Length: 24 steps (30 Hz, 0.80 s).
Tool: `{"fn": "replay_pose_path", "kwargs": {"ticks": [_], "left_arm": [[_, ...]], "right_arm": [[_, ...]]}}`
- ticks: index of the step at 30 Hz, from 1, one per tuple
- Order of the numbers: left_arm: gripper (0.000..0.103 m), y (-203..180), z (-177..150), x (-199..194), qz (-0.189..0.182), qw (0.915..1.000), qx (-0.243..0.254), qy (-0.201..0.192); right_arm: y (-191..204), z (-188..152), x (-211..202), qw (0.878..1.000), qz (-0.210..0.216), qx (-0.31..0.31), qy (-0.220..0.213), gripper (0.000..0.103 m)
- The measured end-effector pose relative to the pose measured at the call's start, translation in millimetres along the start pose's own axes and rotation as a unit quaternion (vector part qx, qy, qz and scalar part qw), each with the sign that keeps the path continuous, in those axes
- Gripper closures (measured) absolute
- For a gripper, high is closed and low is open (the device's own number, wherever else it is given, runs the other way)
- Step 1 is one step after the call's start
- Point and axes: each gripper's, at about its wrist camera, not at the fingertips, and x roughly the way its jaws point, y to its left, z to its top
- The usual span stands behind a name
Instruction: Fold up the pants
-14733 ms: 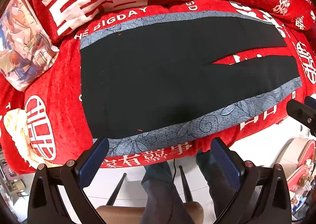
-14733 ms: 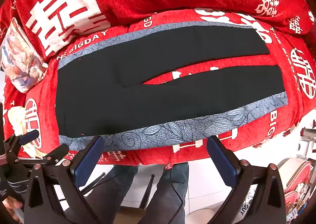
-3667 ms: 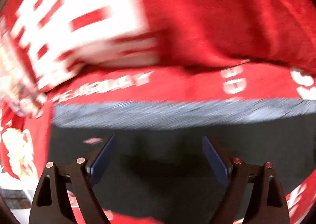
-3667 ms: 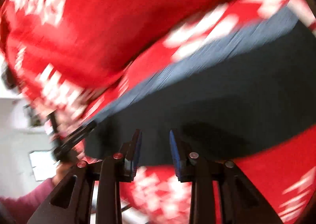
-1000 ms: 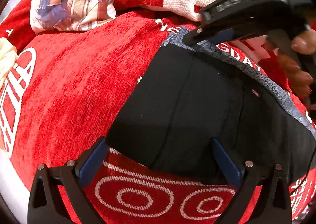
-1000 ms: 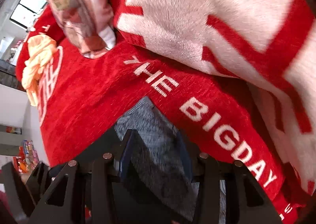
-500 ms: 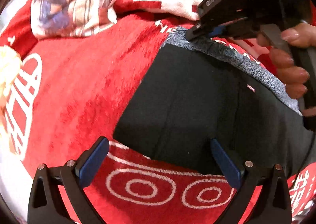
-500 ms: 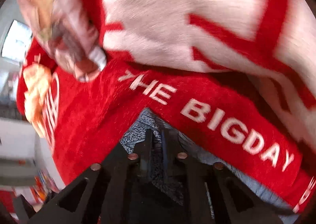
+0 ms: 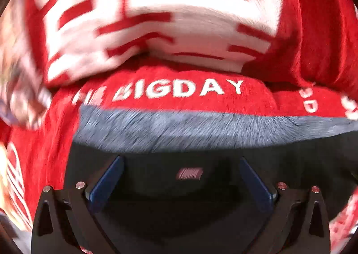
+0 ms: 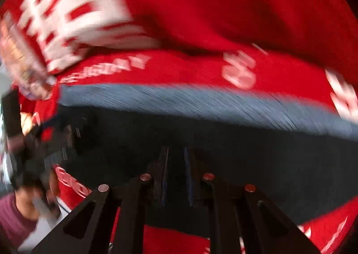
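Pants [image 9: 179,216] of matte black cloth lie on a red, nubby-textured sofa cover [image 9: 183,77], edged along the far side by a grey-blue patterned band [image 9: 201,128]. We note a small pinkish label [image 9: 189,173] on the black fabric. The left tool [image 9: 181,178] stands wide apart over the cloth, its blue pads [image 9: 105,182] gripping nothing. The right tool [image 10: 175,175] has its pads drawn nearly together; whether fabric sits between them we cannot tell. White lettering reads "BIGDAY" on the cover, backed by a red-and-white cushion [image 9: 156,12]. Both views are heavily motion-blurred. At the left margin of the right view, a hand [image 10: 26,195] in a maroon sleeve is cut off and indistinct.
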Motion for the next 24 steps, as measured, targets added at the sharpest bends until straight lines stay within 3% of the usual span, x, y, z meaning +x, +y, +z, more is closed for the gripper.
{"fn": "replay_pose_path", "kwargs": {"ticks": [2,5,8,9,10,14,16,17,19,21,24], "left_arm": [[0.0,-8.0,8.1,17.4,0.038,0.9992,0.003,0.009],[0.0,-0.4,13.5,20.6,0.021,0.9996,-0.019,0.008],[0.0,-4.8,15.8,9.9,0.052,0.9984,0.009,0.019],[0.0,-6.4,15.1,1.7,0.059,0.998,0.015,0.016],[0.0,-5.9,13.8,-4.5,0.059,0.998,0.017,0.016],[0.0,-9.5,-4.3,-24.0,0.04,0.9988,0.015,0.022],[0.0,-19.6,-11.9,-19.6,0.06,0.997,0.041,0.026],[0.0,-22.6,-14.1,-14.8,0.07,0.9959,0.048,0.029],[0.0,-20.6,-18.8,-0.9,0.069,0.9961,0.047,0.031],[0.0,-16.3,-18.2,0.3,0.06,0.9974,0.037,0.015],[0.0,-10.8,-12.7,3.1,0.065,0.9971,0.024,0.032]], "right_arm": [[-33.3,-19.0,-3.4,0.999,0.0,0.039,0.006,0.087],[-78.2,-55.1,-16.0,0.994,0.028,0.104,-0.003,0.087],[-108.1,-90.6,-25.7,0.981,0.09,0.174,-0.015,0.07],[-115.4,-103.4,-25.9,0.973,0.117,0.199,-0.015,0.058],[-118.3,-110.5,-24.7,0.969,0.128,0.212,-0.014,0.053],[-121.7,-122.0,-14.1,0.956,0.16,0.242,-0.035,0.053],[-132.3,-123.5,-12.5,0.942,0.174,0.282,-0.055,0.053],[-137.5,-123.5,-10.5,0.934,0.181,0.3,-0.061,0.055],[-144.7,-120.3,-7.4,0.921,0.196,0.329,-0.071,0.097],[-151.1,-115.5,-9.8,0.922,0.182,0.335,-0.072,0.097],[-158.6,-110.0,-15.9,0.93,0.147,0.329,-0.076,0.097]]}}
